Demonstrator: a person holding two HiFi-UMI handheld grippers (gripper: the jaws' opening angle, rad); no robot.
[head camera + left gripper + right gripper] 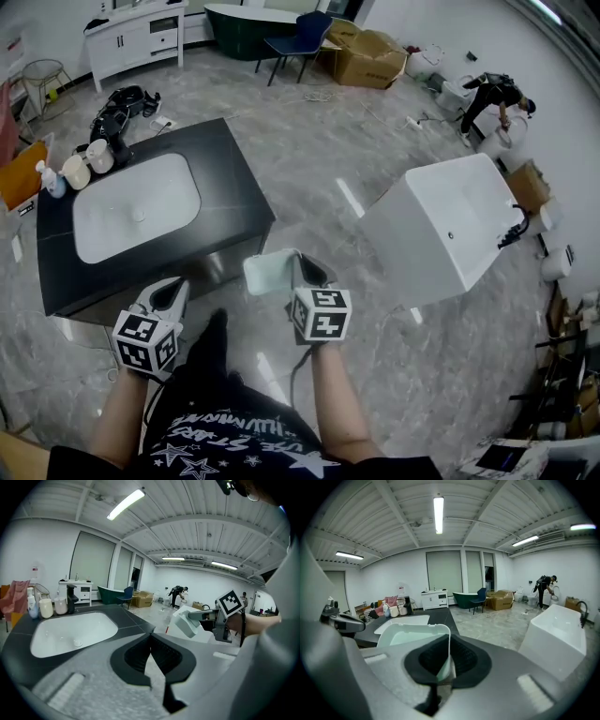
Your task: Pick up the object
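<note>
A pale mint-green open tray (269, 272) hangs in the air, pinched by one side wall in my right gripper (300, 270), which is shut on it. In the right gripper view the tray (410, 637) spreads out to the left of the jaws, and the thin wall runs between the pads at my right gripper (447, 644). My left gripper (172, 294) is lower left, shut with nothing in it. In the left gripper view the left gripper (150, 644) has its jaws together, and the tray (186, 623) shows at the right, off the counter.
A black counter (230, 183) with a white sink basin (136, 211) lies ahead to the left, bottles and cups (77, 169) at its far corner. A white bathtub (450, 230) stands on the right. Beyond are a chair (300, 39), cardboard boxes (366, 58) and a person (497, 94).
</note>
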